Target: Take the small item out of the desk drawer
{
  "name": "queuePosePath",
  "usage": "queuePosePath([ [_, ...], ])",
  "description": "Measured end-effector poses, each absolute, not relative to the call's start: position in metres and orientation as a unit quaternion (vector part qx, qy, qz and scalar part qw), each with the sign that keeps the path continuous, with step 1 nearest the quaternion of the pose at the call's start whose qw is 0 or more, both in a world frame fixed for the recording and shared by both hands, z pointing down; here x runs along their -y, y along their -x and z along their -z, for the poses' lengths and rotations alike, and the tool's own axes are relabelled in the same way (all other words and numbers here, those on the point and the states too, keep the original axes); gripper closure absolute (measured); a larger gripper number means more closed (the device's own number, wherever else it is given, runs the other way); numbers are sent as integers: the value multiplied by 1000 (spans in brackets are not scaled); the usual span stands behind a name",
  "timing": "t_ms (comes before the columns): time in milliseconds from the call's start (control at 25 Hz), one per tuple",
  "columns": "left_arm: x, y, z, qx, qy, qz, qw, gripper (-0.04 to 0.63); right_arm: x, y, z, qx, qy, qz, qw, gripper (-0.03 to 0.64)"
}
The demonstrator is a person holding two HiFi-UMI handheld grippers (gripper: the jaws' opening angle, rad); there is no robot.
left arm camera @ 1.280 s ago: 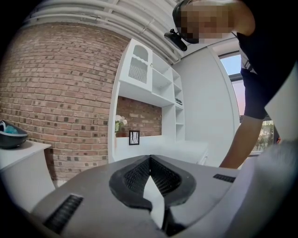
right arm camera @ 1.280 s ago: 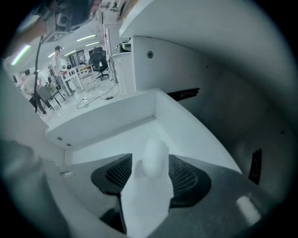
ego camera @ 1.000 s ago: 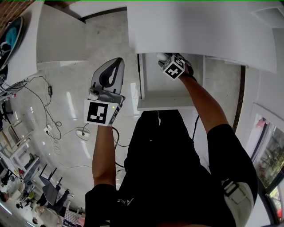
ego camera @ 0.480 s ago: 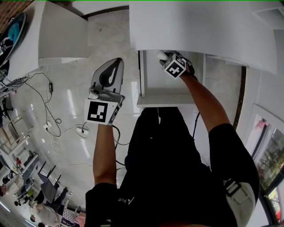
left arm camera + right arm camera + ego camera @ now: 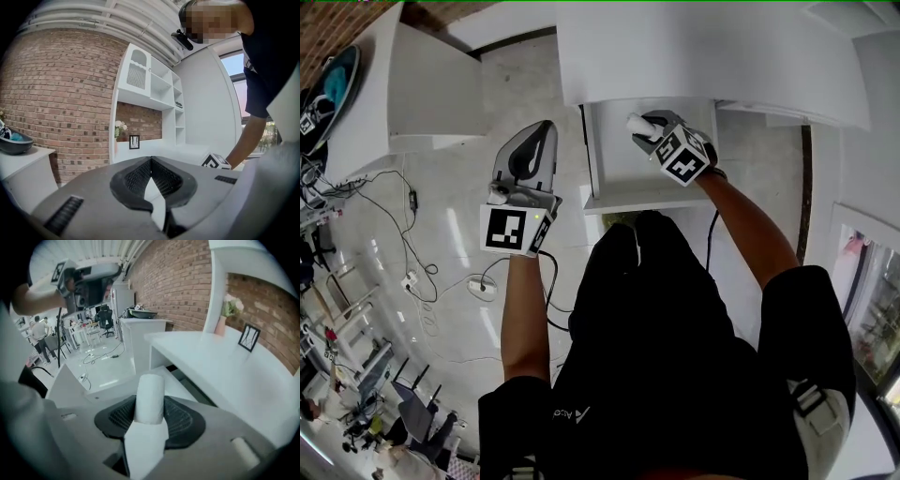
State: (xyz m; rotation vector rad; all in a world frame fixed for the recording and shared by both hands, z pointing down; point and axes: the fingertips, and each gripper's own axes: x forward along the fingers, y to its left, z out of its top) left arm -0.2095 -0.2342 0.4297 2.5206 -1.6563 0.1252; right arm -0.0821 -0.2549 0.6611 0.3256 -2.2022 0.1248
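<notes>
In the head view the white desk drawer stands pulled open under the white desk top. Over the drawer's back part, my right gripper is shut on a small white cylinder. In the right gripper view the cylinder stands upright between the black pads, with the drawer and the desk beyond it. My left gripper hangs over the floor to the left of the drawer. Its jaws meet at the tips with nothing between them.
A white cabinet stands at the left, with a dark bowl-shaped thing on it. Cables and a power strip lie on the glossy floor. The person's black-clad body fills the lower middle. Brick wall and white shelves stand behind the desk.
My right gripper has closed on the white cylinder and drawn slightly back and up from the drawer's rear. The head view has shifted a little. The left gripper has stayed put.
</notes>
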Motion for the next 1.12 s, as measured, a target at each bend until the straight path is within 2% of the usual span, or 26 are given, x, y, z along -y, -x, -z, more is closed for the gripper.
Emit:
queuePosePath([
  [240,222,182,-399,537,-841,-38,45,595,261,60,-562,918,-180,-40,351,437],
  [800,210,109,-300,499,-867,2,-15,595,249,13,-329,964,-251,9,90,437],
  [1120,197,89,-246,491,-870,26,-42,595,230,-10,-244,962,-270,35,-11,437],
])
